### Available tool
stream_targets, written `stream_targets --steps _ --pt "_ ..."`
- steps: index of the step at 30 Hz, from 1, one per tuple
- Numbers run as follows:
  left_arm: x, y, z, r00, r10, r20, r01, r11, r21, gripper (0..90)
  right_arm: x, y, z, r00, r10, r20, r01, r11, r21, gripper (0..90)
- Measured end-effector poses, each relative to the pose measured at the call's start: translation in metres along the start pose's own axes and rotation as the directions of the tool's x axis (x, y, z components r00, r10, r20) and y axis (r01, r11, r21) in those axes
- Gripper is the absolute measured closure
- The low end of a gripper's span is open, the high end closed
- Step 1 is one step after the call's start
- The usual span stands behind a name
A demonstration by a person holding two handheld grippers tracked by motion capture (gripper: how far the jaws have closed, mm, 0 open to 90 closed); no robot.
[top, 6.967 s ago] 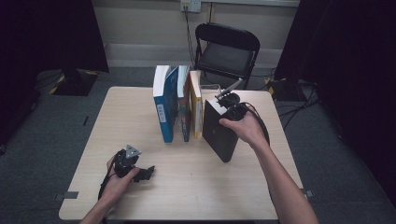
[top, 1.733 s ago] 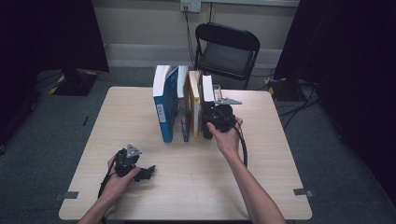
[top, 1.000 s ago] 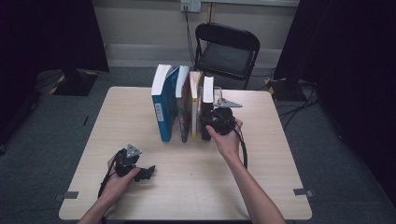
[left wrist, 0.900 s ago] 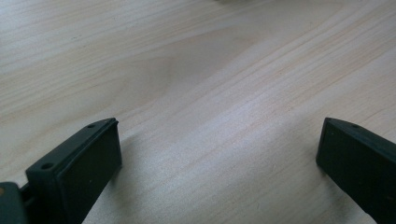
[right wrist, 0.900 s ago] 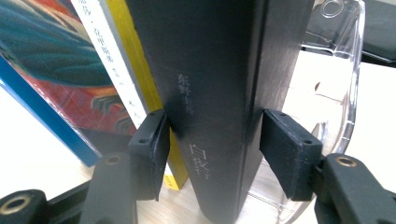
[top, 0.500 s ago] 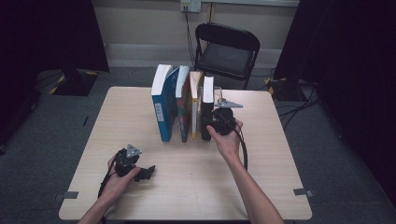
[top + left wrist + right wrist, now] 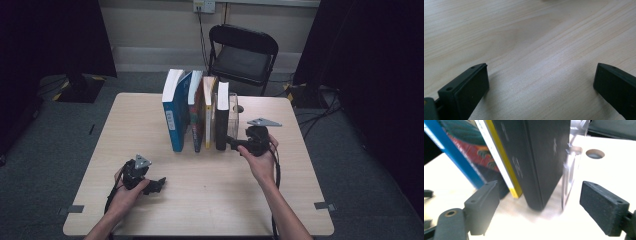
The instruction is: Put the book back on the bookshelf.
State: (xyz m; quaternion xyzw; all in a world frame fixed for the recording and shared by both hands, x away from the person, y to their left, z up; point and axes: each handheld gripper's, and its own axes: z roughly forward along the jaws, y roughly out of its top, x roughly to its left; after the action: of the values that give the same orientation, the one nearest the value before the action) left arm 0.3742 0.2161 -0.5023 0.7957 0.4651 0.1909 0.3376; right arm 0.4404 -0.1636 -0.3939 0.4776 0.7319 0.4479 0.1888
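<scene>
Right gripper (image 7: 539, 202): jaws spread wide and holding nothing; in the right gripper view they stand either side of the near lower edge of the black book (image 7: 536, 162), apart from it. In the high view this gripper (image 7: 235, 143) is just beside that book's near end.

Black book: upright on the table (image 7: 150, 115), rightmost in the row, its cover against the yellow-spined book (image 7: 501, 157) on one side and next to the clear bookend (image 7: 570, 175) on the other. Whether book and bookend touch cannot be told; the picture is blurred there.

Row of books: the blue book (image 7: 175, 117) at the left leans slightly, then a patterned book (image 7: 196, 115), the yellow-spined one and the black one (image 7: 221, 116), all on end near the table's far middle.

Left gripper (image 7: 539, 82): jaws wide apart over bare wood, gripping nothing; in the high view it (image 7: 159, 184) rests near the table's front left, well apart from the books.

Progress (judged): the black book looks already shelved with the others and released, so the placing appears done. What seems left is drawing the right gripper clear without nudging the book, and perhaps squaring the row.

Surroundings: a black folding chair (image 7: 242, 52) stands beyond the table's far edge.
</scene>
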Motion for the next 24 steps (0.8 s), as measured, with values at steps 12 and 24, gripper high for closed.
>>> stream_targets --steps 12,24 --pt "0.003 -0.001 -0.001 0.9999 -0.011 -0.012 0.011 0.9999 0.002 0.0 -0.025 -0.050 -0.042 0.9993 0.038 0.004 -0.038 0.998 0.057 13.7" --pt "0.004 -0.002 -0.001 0.9991 -0.034 -0.025 0.034 0.9994 -0.007 0.0 -0.061 -0.122 -0.056 0.9902 0.021 0.138 -0.054 0.969 0.241 13.8"
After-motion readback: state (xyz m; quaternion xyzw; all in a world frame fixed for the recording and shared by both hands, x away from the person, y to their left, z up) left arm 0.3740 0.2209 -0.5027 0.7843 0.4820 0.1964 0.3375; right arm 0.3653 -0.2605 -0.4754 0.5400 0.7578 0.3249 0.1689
